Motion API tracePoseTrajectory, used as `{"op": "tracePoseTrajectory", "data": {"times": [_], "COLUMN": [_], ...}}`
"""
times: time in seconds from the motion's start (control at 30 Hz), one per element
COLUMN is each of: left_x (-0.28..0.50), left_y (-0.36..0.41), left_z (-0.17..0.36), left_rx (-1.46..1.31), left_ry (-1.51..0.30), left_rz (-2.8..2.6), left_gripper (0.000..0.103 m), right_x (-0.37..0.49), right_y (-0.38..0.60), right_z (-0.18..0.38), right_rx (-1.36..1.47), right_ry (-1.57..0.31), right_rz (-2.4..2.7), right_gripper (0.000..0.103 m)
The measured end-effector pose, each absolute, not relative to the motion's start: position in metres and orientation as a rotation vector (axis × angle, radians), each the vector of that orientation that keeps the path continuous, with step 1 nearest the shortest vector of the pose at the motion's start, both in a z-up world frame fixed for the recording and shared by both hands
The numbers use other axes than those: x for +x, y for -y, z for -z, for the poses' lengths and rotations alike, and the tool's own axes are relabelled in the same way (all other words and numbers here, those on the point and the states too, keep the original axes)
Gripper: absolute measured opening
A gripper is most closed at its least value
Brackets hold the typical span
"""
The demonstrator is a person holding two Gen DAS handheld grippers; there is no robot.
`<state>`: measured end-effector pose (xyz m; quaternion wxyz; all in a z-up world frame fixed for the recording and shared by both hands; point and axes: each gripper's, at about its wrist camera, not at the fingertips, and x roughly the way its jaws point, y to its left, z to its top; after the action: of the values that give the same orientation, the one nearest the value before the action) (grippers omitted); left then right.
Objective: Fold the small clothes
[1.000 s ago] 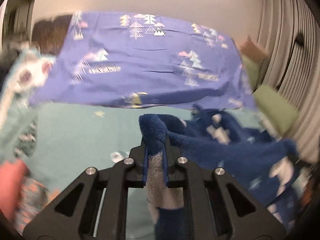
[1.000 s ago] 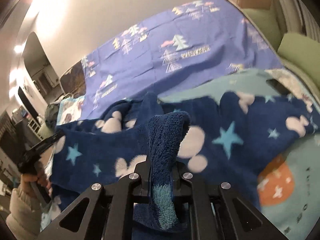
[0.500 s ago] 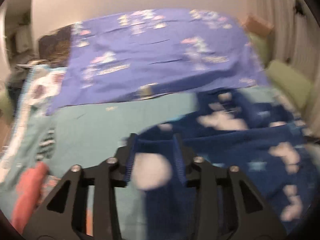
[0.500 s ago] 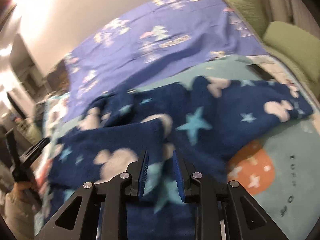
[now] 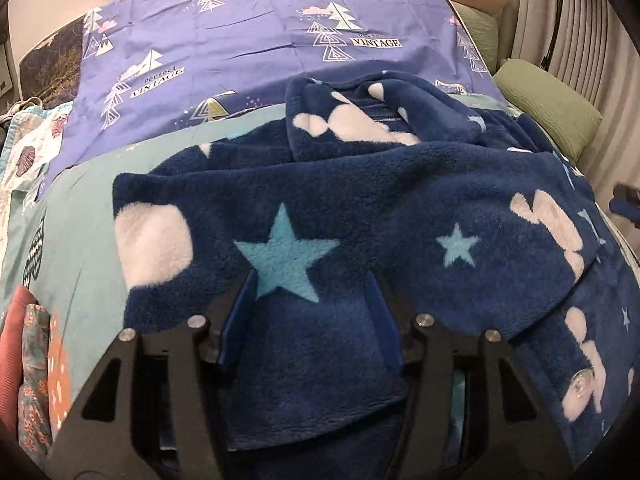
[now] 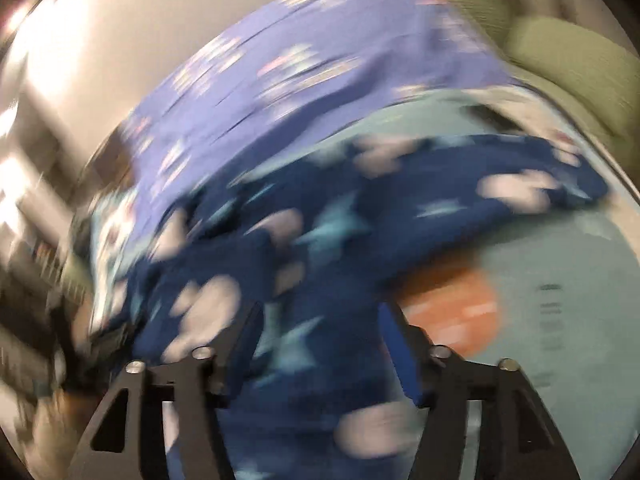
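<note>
**Both jaws letting go over one fleece garment on the bed**

I count one garment in play — a navy fleece piece [image 5: 360,200] with pale blobs and light-blue stars, lying rumpled on the bed. From my left gripper [image 5: 310,320] the fleece spreads ahead of the jaws and runs back between them; the jaws are opening, the two blue pads standing apart with cloth lying loose between them, not pinched. One large star sits just ahead of the jaws, and a smaller one lies off to their right. A folded-over flap of the same garment bunches further ahead.

My right gripper [image 6: 320,328] gives me a heavily blurred view. Its jaws are opening too, set wide, with the fleece [image 6: 400,208] passing between them and stretching ahead and to the right. I cannot tell whether the cloth touches either pad there.

Beneath the garment is one teal sheet [image 5: 88,280], bare to the left of my left jaws, with an orange round print [image 6: 452,312] showing just right of my right jaws. Well ahead of both lies one purple sheet [image 5: 260,40] printed with trees. I count two green cushions [image 5: 548,108] far ahead to the right — and one reddish folded cloth [image 5: 12,344] at the far left of my left jaws.
</note>
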<state>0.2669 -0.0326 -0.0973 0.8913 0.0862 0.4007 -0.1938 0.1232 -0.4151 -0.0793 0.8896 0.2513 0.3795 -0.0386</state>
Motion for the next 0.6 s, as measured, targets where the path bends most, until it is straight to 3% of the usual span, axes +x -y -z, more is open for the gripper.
{"op": "tracePoseTrajectory", "data": {"times": [0.27, 0.43, 0.6], "left_x": [0.25, 0.221, 0.229], "left_y": [0.033, 0.032, 0.035], "left_z": [0.091, 0.068, 0.073], "left_rx": [0.193, 0.211, 0.227], "left_ry": [-0.754, -0.575, -0.603], "left_rz": [0.383, 0.416, 0.403], "left_gripper": [0.058, 0.058, 0.058], "right_x": [0.093, 0.109, 0.13], "right_y": [0.609, 0.65, 0.674], "right_z": [0.146, 0.168, 0.184], "right_rx": [1.179, 1.267, 1.283], "right_ry": [-0.608, -0.567, -0.552], "right_rz": [0.366, 0.455, 0.504], "right_gripper": [0.063, 0.063, 0.063]}}
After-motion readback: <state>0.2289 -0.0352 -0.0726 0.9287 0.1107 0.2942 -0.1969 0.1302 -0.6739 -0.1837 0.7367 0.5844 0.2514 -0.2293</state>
